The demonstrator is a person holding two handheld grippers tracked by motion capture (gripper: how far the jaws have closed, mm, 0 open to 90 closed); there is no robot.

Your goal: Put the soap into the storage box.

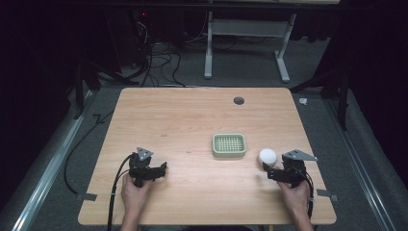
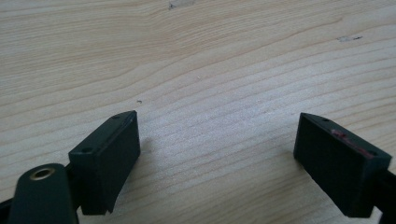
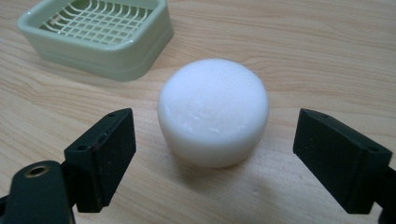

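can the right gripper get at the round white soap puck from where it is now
Probably yes. The right gripper is open, its jaws standing to either side of the round white soap puck without touching it. Nothing lies between them, and the pale green slotted soap dish sits behind and apart from it.

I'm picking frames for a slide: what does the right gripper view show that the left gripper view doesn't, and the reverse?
Right gripper view: the round white soap bar lying on the table ahead of the right gripper, whose jaws stand wide apart without touching it, and the pale green slotted plastic soap dish empty beyond it. Left gripper view: the left gripper, jaws open over bare wood with nothing between them. Both: the light wooden table and a pair of black jaws.
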